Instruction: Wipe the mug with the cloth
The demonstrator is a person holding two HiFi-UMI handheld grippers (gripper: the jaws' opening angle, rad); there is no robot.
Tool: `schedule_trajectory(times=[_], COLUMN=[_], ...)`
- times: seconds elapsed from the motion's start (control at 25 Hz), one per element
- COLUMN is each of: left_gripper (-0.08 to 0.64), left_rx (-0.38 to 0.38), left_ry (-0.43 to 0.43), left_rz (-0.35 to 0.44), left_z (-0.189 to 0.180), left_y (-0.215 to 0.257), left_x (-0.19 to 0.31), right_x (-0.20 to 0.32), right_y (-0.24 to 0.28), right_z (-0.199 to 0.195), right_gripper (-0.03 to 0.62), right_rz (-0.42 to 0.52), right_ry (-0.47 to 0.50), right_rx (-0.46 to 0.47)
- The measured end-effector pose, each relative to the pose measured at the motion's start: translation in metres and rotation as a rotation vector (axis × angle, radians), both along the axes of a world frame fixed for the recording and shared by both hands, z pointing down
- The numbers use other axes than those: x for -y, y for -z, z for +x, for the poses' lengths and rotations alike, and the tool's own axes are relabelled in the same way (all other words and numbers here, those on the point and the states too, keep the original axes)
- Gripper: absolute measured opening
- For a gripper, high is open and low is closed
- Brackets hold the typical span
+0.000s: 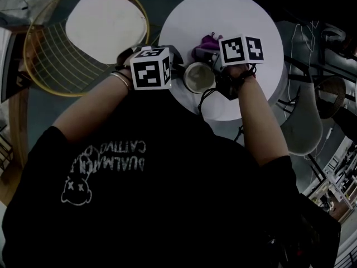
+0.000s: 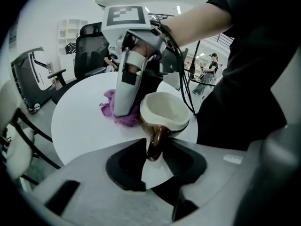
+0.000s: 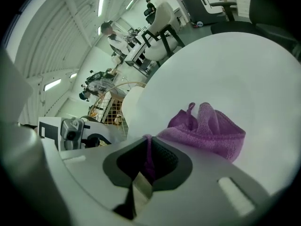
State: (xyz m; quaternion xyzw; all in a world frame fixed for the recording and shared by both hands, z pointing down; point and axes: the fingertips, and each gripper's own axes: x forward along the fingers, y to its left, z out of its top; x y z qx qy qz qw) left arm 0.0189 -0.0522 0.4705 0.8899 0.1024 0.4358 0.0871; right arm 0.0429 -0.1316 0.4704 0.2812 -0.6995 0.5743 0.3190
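A cream mug (image 1: 199,77) with a brown outside stands near the front edge of the round white table (image 1: 240,15). In the left gripper view its brown handle (image 2: 155,142) sits between the jaws of my left gripper (image 2: 155,159), whose pads stand apart beside it without pressing. A purple cloth (image 3: 207,131) lies bunched on the table just beyond the mug (image 2: 164,109). My right gripper (image 3: 148,161) is shut on a fold of that cloth, pinched between its pads. In the head view both marker cubes flank the mug, and the right gripper (image 1: 211,54) reaches over the cloth (image 1: 209,41).
A yellow wire-frame chair with a white seat (image 1: 103,21) stands left of the table, and a grey chair (image 1: 304,121) at its right. Black cables (image 1: 209,96) hang off the table's front edge. A black office chair (image 2: 89,51) stands beyond the table.
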Motion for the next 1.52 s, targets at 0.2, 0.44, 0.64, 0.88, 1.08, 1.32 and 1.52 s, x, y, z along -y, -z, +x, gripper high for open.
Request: schedule_trajectory(times=[0.2,0.44,0.64,0.88,1.08,1.32,1.52], left_gripper=[0.107,0.092,0.087,0.074,0.072,0.071,0.071], left_rx=[0.03,0.054,0.07,0.093,0.107,0.122,0.139], left_ry=[0.02,0.061,0.063,0.082,0.123,0.157,0.189], left_rz=[0.015,0.035,0.041,0.055,0.054,0.065,0.054], left_z=[0.0,-0.003,-0.002,0.0,0.0,-0.003,-0.004], left_y=[0.0,-0.003,-0.003,-0.004,-0.005,-0.009,-0.009], left_x=[0.002,0.002,0.0,-0.003,-0.005,-0.007,-0.011], right_x=[0.0,0.0,-0.002,-0.006,-0.011,-0.019,-0.028], right_y=[0.008,0.011,0.014,0.017,0.018,0.016,0.015], right_z=[0.007,0.017,0.028,0.044,0.056,0.064,0.073], right_gripper=[0.034,0.037,0.038,0.038,0.038,0.038,0.038], right_rz=[0.074,0.177,0.195,0.206,0.204,0.198,0.192], right_ry=[-0.041,-0.097,-0.139,-0.2,-0.25,-0.324,-0.363], right_rx=[0.023,0.005,0.003,0.016,0.03,0.056,0.058])
